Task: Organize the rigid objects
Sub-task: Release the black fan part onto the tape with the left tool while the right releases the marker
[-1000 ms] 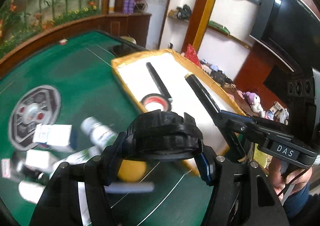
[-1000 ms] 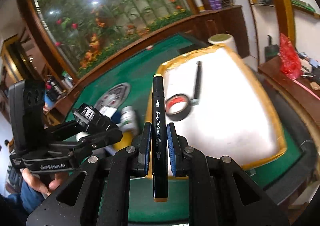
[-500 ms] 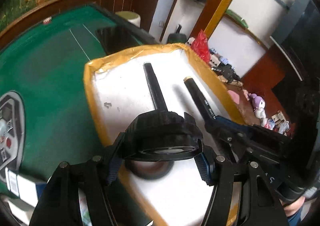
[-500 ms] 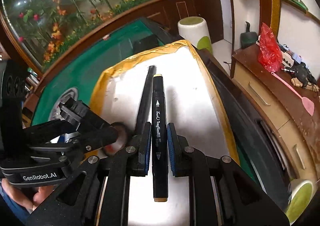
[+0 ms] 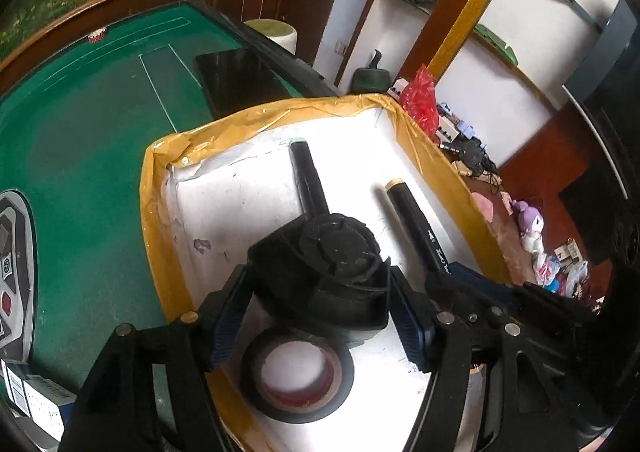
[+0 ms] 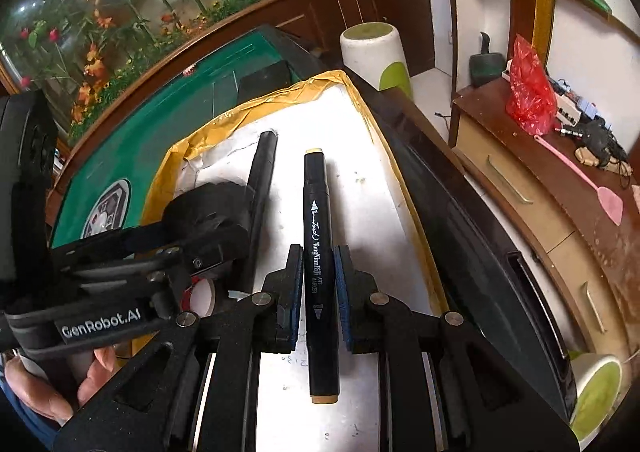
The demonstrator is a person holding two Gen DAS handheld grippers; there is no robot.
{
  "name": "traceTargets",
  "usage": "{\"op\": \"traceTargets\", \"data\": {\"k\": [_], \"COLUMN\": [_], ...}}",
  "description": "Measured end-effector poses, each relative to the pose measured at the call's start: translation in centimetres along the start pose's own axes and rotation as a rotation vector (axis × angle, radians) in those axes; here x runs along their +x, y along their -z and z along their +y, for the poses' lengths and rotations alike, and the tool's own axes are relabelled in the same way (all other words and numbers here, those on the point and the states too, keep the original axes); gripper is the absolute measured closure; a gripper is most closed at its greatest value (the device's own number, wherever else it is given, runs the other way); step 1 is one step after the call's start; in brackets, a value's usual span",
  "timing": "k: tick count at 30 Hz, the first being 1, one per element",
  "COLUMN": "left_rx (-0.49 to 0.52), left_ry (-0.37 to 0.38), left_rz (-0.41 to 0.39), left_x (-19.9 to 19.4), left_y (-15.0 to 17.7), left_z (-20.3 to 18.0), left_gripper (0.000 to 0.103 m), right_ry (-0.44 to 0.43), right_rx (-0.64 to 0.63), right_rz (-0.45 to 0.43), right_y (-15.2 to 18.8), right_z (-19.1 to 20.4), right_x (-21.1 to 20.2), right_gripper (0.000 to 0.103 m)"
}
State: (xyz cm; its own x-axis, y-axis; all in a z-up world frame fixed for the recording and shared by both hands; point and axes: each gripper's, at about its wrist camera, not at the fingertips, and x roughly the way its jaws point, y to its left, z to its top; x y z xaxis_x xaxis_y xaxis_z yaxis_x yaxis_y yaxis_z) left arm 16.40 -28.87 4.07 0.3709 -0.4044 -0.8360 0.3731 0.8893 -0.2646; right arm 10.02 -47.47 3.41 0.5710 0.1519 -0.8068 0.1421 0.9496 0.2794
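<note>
Lining the white tray point(image 5: 256, 208), a raised yellow rim point(image 5: 160, 252) bounds bare floor beyond a black stick point(image 5: 306, 180) and tape roll point(image 5: 298, 384). Left gripper point(image 5: 320, 308), tilted downward over the tray, has jaws just widening around a black round part point(image 5: 332, 272). Right gripper point(image 6: 316, 292), likewise tilted, clamps a black marker point(image 6: 318, 252) above the tray's right side.

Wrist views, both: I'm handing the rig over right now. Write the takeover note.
Left gripper: shut on a black round object, held over the tray.
Right gripper: shut on the black marker, also over the tray.
Done: tape roll and long black stick lie in the tray.
Left: release both held items into the tray, then probably fetch the boxes on the green table.
</note>
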Motion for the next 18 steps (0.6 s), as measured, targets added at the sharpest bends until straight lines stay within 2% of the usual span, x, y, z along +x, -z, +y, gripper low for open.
{"op": "traceTargets", "data": {"k": [4,7,11,18], "left_rx": [-0.017,-0.033,-0.037,-0.008], "left_ry": [0.023,0.033,0.051,0.092], "left_rz": [0.002,-0.020,-0.037,-0.084], "left_x": [-0.5,-1.5,-3.2,-6.6], "left_y": [-0.1,-0.1,0.4,3.6], "left_z": [0.0,0.3,0.5,0.7], "left_gripper": [0.033,0.032,0.032,0.032], "right_ry": [0.016,0.027,-0.001,-0.134], "right_rx": [-0.008,-0.007,0.019,-0.006], "right_rz": [-0.035,-0.050,-0.063,-0.115], "right_y": [0.2,0.3,0.8,4.0], "right_z": [0.1,0.1,0.0,3.1], "right_x": [-0.7,-1.2,-2.1,-5.5], "right_gripper": [0.087,0.080,0.080,0.080]}}
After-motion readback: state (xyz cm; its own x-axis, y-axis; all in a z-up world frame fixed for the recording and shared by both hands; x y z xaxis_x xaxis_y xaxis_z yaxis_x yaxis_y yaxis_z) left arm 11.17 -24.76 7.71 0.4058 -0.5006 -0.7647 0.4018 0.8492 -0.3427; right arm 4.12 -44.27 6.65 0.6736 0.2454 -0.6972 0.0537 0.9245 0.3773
